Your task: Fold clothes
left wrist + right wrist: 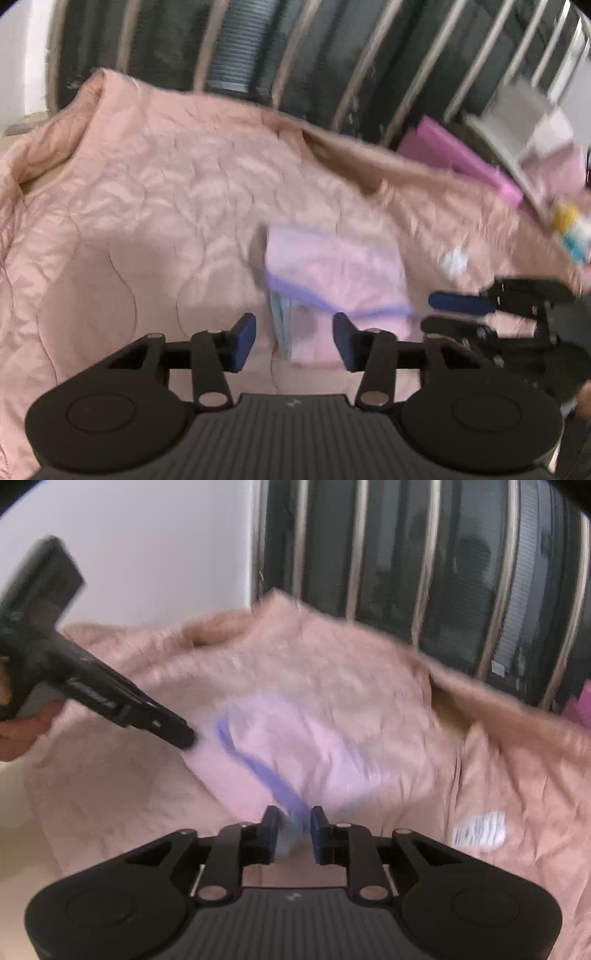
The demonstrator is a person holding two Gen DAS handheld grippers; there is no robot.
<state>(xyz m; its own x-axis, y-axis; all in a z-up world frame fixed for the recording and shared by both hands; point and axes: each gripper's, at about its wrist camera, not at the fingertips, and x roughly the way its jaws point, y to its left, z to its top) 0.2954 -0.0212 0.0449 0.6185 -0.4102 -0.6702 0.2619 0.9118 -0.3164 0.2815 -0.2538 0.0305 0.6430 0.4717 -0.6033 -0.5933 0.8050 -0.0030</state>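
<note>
**Folded pink garment on the quilt**

I see a pale pink garment with purple trim, folded on a peach quilt before a dark slatted headboard. My left gripper gapes empty; the right gripper narrowly pinches the garment's edge.

Folded garment: pale pink, violet trim band, light-blue layer at its lower-left edge. Quilt on the bed: salmon pink, wavy stitched quilting lines; white care label with dark print. Left tool and right tool: black bodies, dark-blue finger pads. Headboard: dark grey-green panels, beige vertical stripes, some panels finely ribbed. Wall: white. Magenta-pink flat item past the quilt's far edge; blurred, can't tell what it is.
</note>
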